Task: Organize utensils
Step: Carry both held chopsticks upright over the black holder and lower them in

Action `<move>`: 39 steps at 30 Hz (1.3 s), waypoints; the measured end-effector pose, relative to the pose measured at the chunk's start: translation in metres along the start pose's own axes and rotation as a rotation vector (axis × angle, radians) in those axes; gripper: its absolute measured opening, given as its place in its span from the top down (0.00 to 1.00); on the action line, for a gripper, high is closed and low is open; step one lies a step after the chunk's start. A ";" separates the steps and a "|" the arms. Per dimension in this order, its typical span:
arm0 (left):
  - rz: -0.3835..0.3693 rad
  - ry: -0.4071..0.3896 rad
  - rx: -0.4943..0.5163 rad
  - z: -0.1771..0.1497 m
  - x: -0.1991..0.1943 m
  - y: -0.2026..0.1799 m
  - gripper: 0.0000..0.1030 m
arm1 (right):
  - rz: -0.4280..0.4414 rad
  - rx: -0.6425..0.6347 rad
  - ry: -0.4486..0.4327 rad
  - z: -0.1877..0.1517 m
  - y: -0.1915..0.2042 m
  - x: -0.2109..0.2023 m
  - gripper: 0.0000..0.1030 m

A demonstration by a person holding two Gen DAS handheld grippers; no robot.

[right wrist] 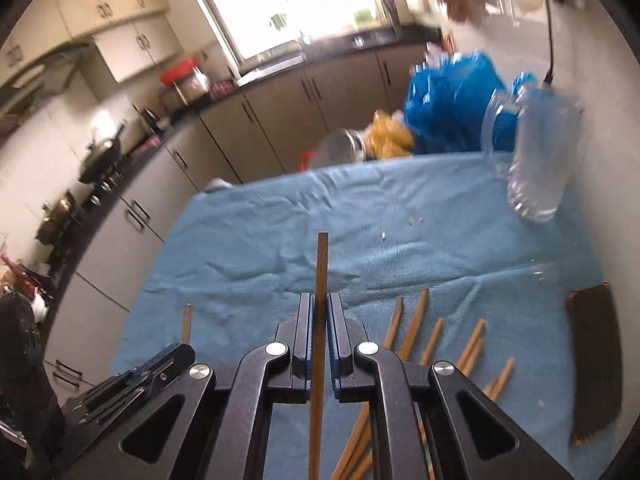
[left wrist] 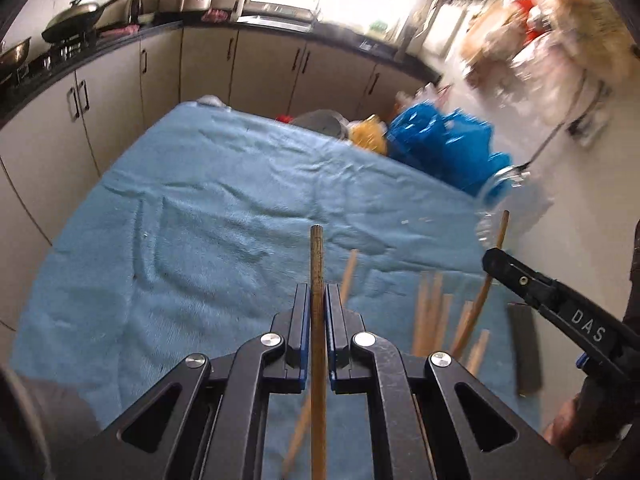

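Left gripper pinches one round, dark wooden chopstick; right gripper pinches another chopstick. Both are held above the blue towel. Early stage, I judge: paler loose chopsticks lie scattered near right. Clear glass mug, far right, looks empty; dark woven mat at right edge

- Cloth covers the table.
- Chopsticks lie on its near part.
- Jar at far right corner.
- Mat right of chopsticks.
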State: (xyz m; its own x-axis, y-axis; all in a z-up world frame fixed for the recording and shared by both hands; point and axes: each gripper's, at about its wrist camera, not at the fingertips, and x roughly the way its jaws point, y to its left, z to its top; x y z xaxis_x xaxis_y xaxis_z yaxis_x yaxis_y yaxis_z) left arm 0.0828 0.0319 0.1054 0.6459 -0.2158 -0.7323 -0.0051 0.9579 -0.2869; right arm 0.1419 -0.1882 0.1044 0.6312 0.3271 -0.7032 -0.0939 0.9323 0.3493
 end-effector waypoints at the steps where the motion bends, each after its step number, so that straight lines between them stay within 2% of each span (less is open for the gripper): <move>1: -0.015 -0.017 0.004 -0.003 -0.013 -0.002 0.94 | 0.005 -0.003 -0.013 0.000 0.004 -0.009 0.93; 6: -0.085 -0.092 0.019 -0.021 -0.070 -0.008 0.94 | 0.009 -0.054 -0.112 -0.022 0.023 -0.070 0.94; 12: -0.137 -0.182 0.041 -0.040 -0.128 -0.005 0.94 | 0.012 -0.110 -0.196 -0.037 0.049 -0.120 0.94; 17: -0.191 -0.245 0.018 -0.047 -0.173 0.012 0.94 | 0.006 -0.154 -0.243 -0.041 0.072 -0.146 0.94; 20: -0.205 -0.314 0.015 -0.046 -0.202 0.025 0.94 | 0.013 -0.182 -0.261 -0.043 0.090 -0.156 0.94; 23: -0.193 -0.405 0.015 -0.041 -0.232 0.044 0.94 | 0.036 -0.219 -0.278 -0.045 0.111 -0.168 0.94; 27: -0.113 -0.513 0.006 -0.028 -0.255 0.072 0.94 | 0.088 -0.258 -0.292 -0.045 0.141 -0.180 0.94; 33: -0.073 -0.593 -0.048 -0.004 -0.263 0.120 0.94 | 0.209 -0.277 -0.292 -0.043 0.186 -0.184 0.94; 39: -0.029 -0.636 -0.089 0.016 -0.249 0.159 0.94 | 0.323 -0.301 -0.238 -0.038 0.232 -0.160 0.93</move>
State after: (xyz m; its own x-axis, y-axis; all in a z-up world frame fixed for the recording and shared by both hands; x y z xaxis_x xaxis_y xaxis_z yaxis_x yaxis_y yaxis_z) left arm -0.0666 0.2410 0.2524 0.9731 -0.0608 -0.2224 -0.0269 0.9281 -0.3712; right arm -0.0104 -0.0183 0.2746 0.6881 0.5948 -0.4156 -0.5092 0.8039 0.3074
